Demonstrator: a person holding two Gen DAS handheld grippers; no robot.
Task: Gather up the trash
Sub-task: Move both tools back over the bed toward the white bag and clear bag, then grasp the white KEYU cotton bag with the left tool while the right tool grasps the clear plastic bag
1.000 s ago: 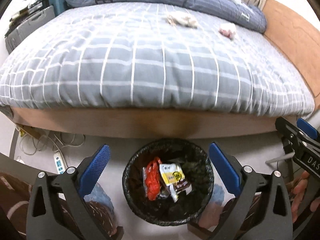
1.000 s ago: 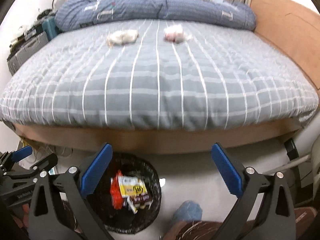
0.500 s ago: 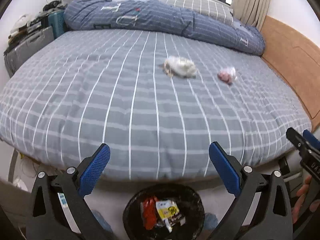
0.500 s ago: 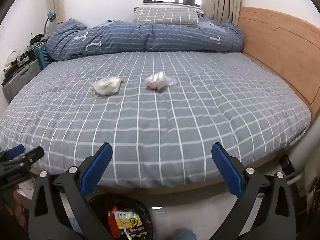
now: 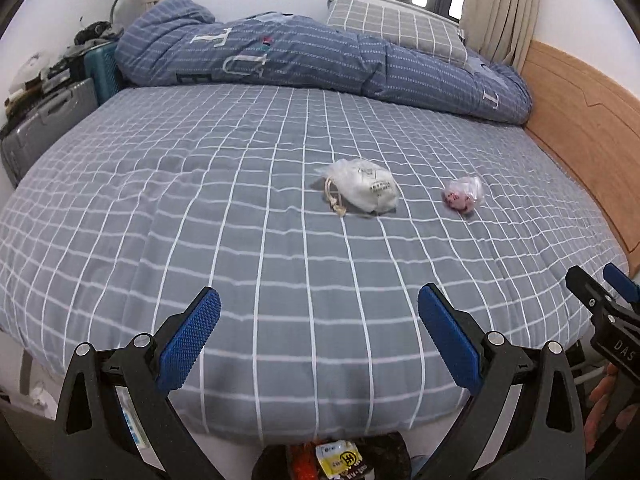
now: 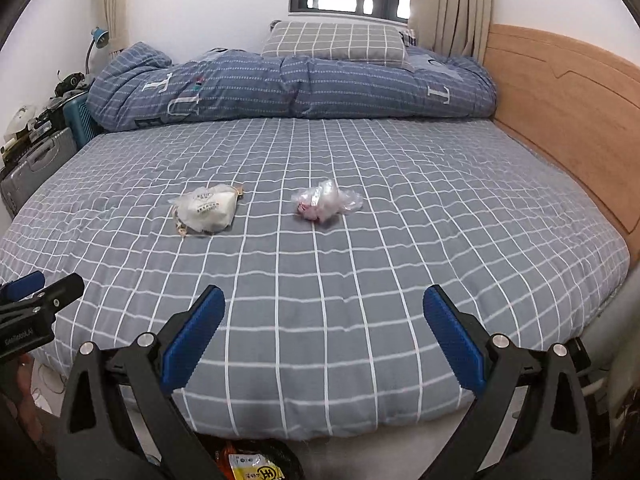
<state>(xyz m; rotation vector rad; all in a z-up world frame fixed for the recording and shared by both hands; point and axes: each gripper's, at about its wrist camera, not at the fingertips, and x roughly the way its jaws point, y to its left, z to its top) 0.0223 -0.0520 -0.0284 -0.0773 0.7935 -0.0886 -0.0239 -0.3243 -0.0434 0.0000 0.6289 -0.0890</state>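
Two pieces of trash lie mid-bed on the grey checked cover: a white face mask (image 5: 362, 191) (image 6: 206, 210) with beige straps, and a crumpled clear wrapper (image 5: 464, 195) (image 6: 325, 201) with pink inside. My left gripper (image 5: 318, 310) and my right gripper (image 6: 323, 312) both hang open and empty over the bed's near edge, well short of either piece. Under that edge, a black-lined bin (image 5: 384, 454) (image 6: 276, 454) holding red and yellow wrappers peeks in at the bottom. Each gripper shows at the side of the other's view.
A rolled blue quilt (image 6: 288, 84) and a checked pillow (image 6: 336, 40) lie at the bed's far end. A wooden headboard (image 6: 560, 112) runs along the right. Suitcases (image 5: 52, 120) and clutter stand at the left wall. A hand (image 5: 604, 396) shows at the right edge.
Both grippers have risen from floor level near the bin to above the bed's edge. The bin has slid to the bottom of the views; the trash on the bed looks nearer.
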